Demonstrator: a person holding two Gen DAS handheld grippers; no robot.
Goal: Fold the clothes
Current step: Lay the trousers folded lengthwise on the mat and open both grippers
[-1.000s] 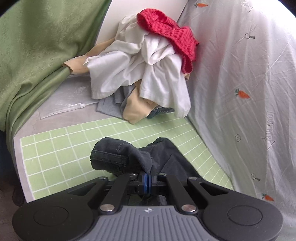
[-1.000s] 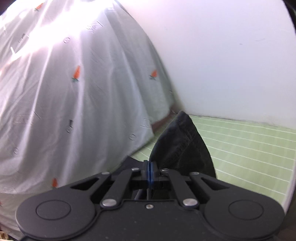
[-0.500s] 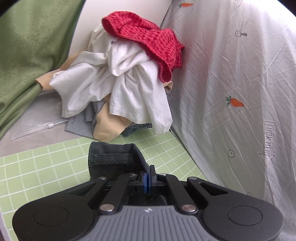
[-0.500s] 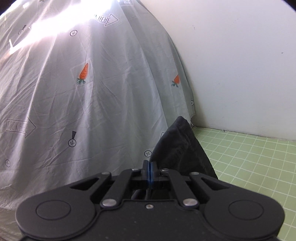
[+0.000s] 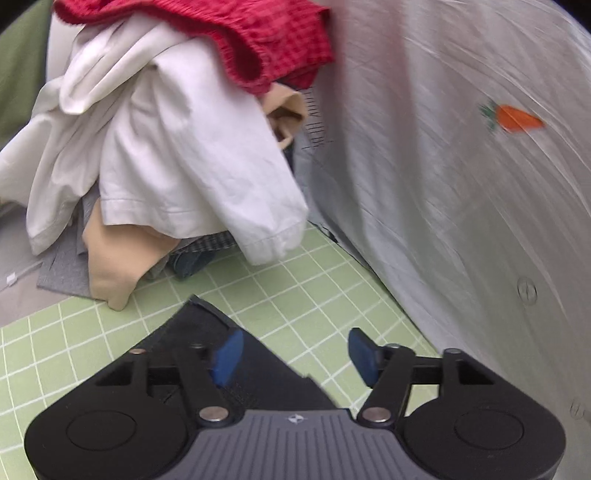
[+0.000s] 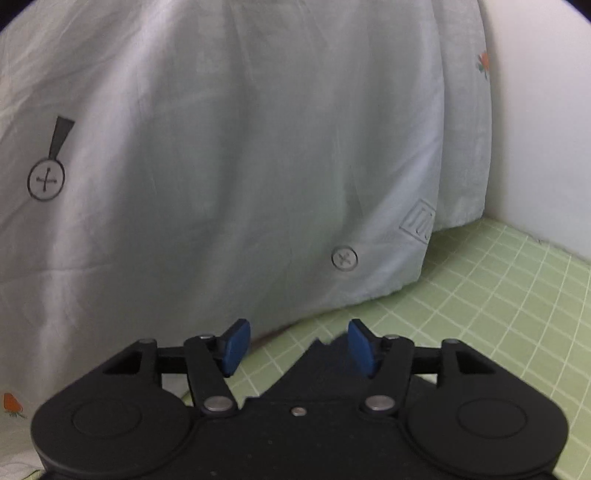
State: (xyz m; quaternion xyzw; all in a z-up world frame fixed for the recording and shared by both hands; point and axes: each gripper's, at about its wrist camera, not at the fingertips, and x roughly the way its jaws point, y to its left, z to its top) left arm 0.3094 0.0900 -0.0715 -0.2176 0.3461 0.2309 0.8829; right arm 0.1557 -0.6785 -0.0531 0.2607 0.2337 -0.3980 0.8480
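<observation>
A dark garment (image 5: 207, 332) lies flat on the green grid mat (image 5: 314, 295). My left gripper (image 5: 295, 356) hangs just above it with its jaws opening. The cloth sits under the left blue pad (image 5: 229, 356), and neither pad presses on it. In the right wrist view another edge of the dark garment (image 6: 306, 369) shows low between the jaws of my right gripper (image 6: 299, 347), which are opening too and grip nothing. A pile of clothes lies ahead of the left gripper: a white shirt (image 5: 177, 147), a red checked garment (image 5: 240, 33) and a beige piece (image 5: 114, 258).
A white sheet printed with carrots (image 5: 461, 166) drapes down to the mat on the right, and it fills most of the right wrist view as the white sheet (image 6: 240, 147). A white wall (image 6: 535, 129) bounds the mat (image 6: 498, 295) at the right. Grey cloth (image 5: 62, 273) lies beside the pile.
Both grippers were shut on the dark garment and have let it go; it now lies on the mat. Both moved forward and lower, the left toward the pile, the right toward the sheet.
</observation>
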